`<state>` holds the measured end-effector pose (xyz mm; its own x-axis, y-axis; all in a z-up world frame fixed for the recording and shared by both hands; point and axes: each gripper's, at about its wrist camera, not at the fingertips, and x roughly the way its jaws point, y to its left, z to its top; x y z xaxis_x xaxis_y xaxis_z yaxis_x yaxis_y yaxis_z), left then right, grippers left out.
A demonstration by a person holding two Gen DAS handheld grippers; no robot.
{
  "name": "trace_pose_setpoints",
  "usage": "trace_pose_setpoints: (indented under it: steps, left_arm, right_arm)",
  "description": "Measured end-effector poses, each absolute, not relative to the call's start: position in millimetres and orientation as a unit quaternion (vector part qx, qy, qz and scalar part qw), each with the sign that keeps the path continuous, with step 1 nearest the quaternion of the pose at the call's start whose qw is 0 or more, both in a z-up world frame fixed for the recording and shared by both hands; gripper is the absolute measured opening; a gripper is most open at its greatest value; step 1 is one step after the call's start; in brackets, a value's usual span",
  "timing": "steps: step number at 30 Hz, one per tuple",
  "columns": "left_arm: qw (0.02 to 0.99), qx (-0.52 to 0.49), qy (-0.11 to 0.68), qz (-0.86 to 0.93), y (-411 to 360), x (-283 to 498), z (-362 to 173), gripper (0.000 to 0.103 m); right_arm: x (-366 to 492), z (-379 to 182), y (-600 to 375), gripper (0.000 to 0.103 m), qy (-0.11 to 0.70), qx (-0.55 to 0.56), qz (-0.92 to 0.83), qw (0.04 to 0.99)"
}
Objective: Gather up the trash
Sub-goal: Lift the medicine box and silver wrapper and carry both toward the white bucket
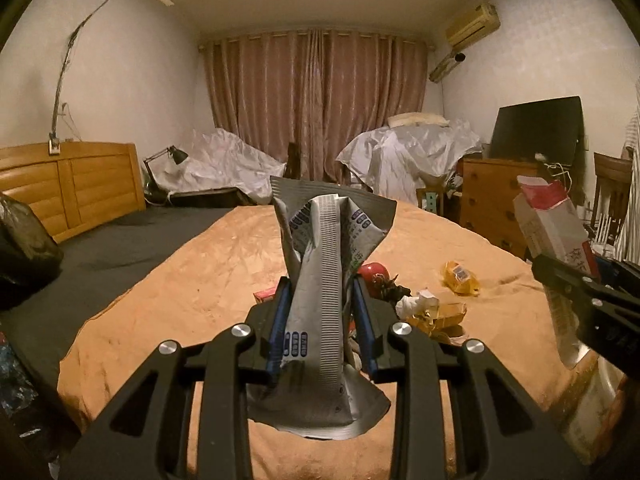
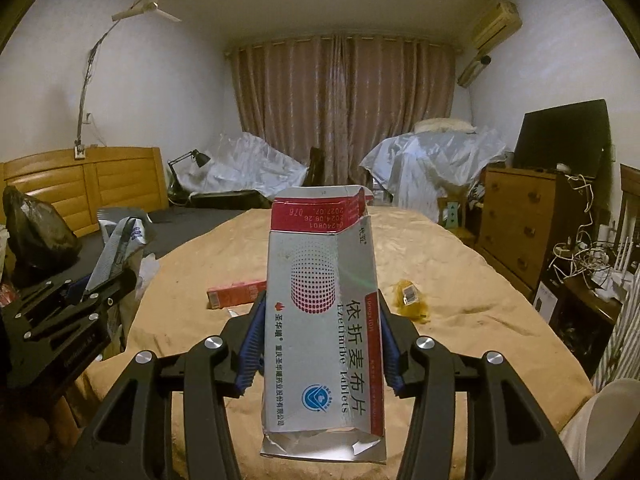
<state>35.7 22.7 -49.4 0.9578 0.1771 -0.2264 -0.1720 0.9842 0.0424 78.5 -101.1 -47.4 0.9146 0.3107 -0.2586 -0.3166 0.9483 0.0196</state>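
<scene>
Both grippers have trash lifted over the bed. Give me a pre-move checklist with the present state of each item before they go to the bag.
1. Left gripper shut on the crumpled silver foil pouch: ok.
2. Right gripper shut on the flattened silver-and-red tablet carton: ok, blue fingers press both edges.
3. Both items clear of the orange bedspread: ok.
4. Black plastic bag in view at the left: ok; whether its mouth is open: cannot tell.
5. Bed cleared of trash: not ok; the yellow wrapper and the red box remain.

Dim bedroom (image 2: 120, 80), drawn curtains (image 2: 344, 108), wooden headboard (image 2: 84, 180)
</scene>
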Motion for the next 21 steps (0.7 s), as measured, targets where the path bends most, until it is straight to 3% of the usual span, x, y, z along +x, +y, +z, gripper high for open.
trace_pose_setpoints:
  steps: [21]
  left_arm:
    - [0.990,0.009,0.140,0.019,-7,63,-31,0.029]
  right_arm:
    - [87,-17,-136,0.051,0.148,-0.006,0.112,0.983]
